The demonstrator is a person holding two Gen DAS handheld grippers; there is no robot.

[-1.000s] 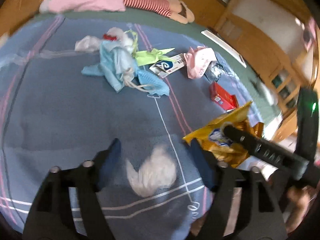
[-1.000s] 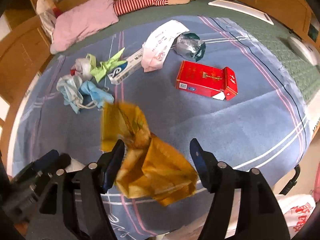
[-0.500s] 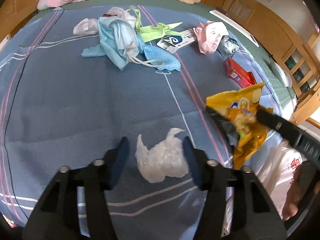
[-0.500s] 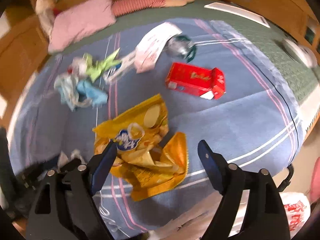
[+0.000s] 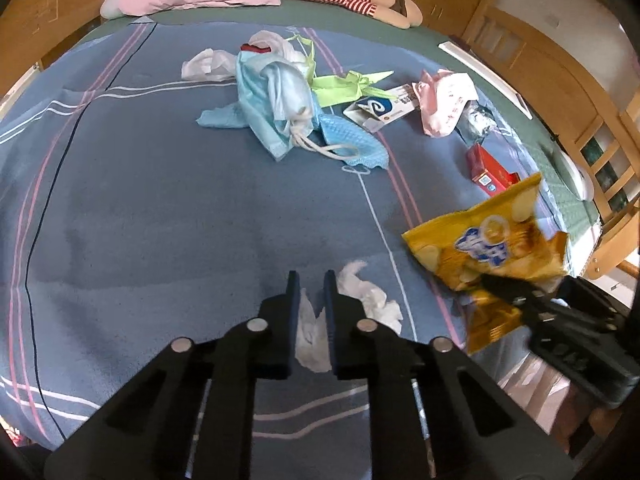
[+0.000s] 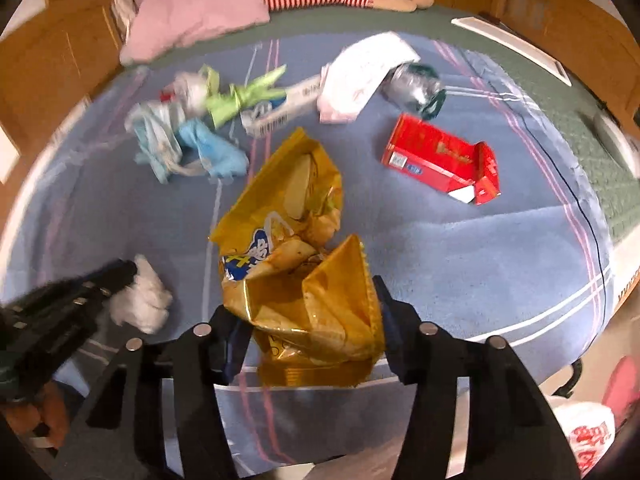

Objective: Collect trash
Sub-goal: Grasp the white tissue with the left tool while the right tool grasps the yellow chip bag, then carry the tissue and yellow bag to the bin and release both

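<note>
Left wrist view: left gripper, jaws just closed, pinches white tissue on blue blanket, wad trailing right | Right wrist view: right gripper, jaws just narrowing, pressing yellow chip bag, long axis pointing ahead.
</note>
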